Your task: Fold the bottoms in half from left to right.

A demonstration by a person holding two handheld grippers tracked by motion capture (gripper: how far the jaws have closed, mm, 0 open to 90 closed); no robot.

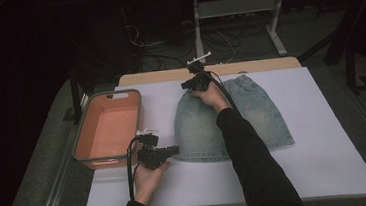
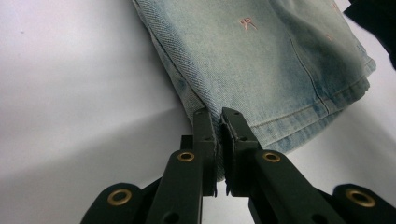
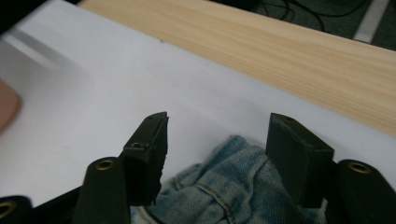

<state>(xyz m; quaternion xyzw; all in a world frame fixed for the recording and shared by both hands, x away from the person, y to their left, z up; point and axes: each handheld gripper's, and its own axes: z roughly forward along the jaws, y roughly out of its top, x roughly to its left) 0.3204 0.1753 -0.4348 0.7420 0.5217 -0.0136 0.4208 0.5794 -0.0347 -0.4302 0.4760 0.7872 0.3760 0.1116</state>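
Observation:
A pale blue denim skirt point(image 1: 233, 121) with small pink bows lies flat on the white table point(image 1: 321, 161), waistband at the far side. My left gripper point(image 1: 173, 149) is at the skirt's near left hem corner point(image 2: 210, 105), jaws shut on the denim edge. My right gripper point(image 1: 189, 84) is at the far left waistband corner point(image 3: 224, 191), jaws open and standing on either side of the bunched denim. A dark sleeve point(image 1: 251, 157) crosses over the skirt.
An orange bin point(image 1: 107, 127) with a grey rim stands at the table's left edge, close to my left gripper. A wooden strip point(image 1: 248, 67) runs along the far edge. Cables and a metal stand point(image 1: 233, 8) sit on the floor beyond.

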